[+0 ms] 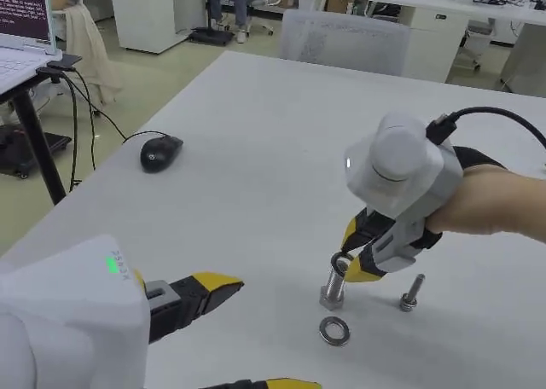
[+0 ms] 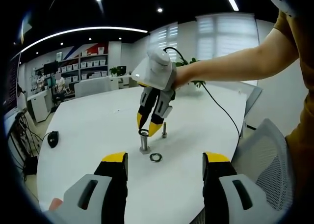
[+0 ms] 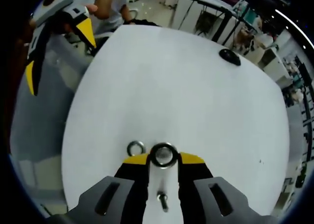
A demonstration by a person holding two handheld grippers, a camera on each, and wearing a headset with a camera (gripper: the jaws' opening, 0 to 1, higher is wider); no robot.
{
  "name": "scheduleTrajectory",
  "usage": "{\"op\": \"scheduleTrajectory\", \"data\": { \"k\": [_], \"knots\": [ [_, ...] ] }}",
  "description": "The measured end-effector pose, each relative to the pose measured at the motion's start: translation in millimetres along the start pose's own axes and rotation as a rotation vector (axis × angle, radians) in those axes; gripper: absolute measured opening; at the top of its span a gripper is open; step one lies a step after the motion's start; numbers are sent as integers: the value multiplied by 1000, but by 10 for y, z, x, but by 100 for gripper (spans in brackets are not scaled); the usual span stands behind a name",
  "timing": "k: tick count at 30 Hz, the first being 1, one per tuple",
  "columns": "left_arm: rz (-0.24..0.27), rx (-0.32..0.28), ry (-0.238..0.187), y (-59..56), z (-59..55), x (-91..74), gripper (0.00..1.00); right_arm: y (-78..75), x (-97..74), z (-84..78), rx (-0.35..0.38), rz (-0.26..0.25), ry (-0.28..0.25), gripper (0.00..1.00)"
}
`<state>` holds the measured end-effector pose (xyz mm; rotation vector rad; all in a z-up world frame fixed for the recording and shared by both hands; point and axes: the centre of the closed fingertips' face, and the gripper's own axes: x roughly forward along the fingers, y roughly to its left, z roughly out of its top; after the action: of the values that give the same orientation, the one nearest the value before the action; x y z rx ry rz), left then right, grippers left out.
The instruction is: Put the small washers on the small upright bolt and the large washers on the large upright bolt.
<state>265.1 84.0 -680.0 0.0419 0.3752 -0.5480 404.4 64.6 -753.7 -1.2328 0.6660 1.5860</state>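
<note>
- Two handheld grippers are over a white table (image 1: 256,150), one working at the bolts and one held back.
- One, the right gripper (image 1: 351,259), comes in from the right of the head view on a bare forearm. It points steeply down, with its yellow-tipped jaws closed on a metal ring.
- That ring, the held washer (image 3: 152,155), is pinched by its rim between the two tips. It sits level at the very top of the large bolt (image 1: 332,292).
- I cannot tell whether the ring is already around the bolt's tip or only touching the top of it.
- The large bolt stands upright on its hexagonal head, directly under the right gripper.
- The small bolt (image 1: 411,293) also stands upright, just to the right of the large bolt in the head view and apart from it. It is thinner and shorter.
- A second washer (image 1: 323,330) lies flat on the table just in front of the large bolt, on the person's side, touching neither bolt.
- The left gripper (image 2: 166,165) is low at the near left of the table, well apart from the bolts. Its jaws are wide apart, and in the left gripper view both bolts and the flat washer show through the gap.
- A black computer mouse (image 1: 160,153) lies far off near the table's left edge, its cable running over the side.
- An office chair (image 1: 341,39) stands at the far end of the table.
</note>
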Motion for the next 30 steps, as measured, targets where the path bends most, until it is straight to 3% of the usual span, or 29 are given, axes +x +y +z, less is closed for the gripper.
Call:
{"op": "scheduleTrajectory", "data": {
  "k": [13, 30],
  "knots": [
    [5, -8, 3, 3, -13, 16, 61, 21, 159, -15, -39, 30, 40, 22],
    [14, -26, 7, 50, -54, 27, 61, 44, 490, -182, -66, 73, 104, 22]
  ]
}}
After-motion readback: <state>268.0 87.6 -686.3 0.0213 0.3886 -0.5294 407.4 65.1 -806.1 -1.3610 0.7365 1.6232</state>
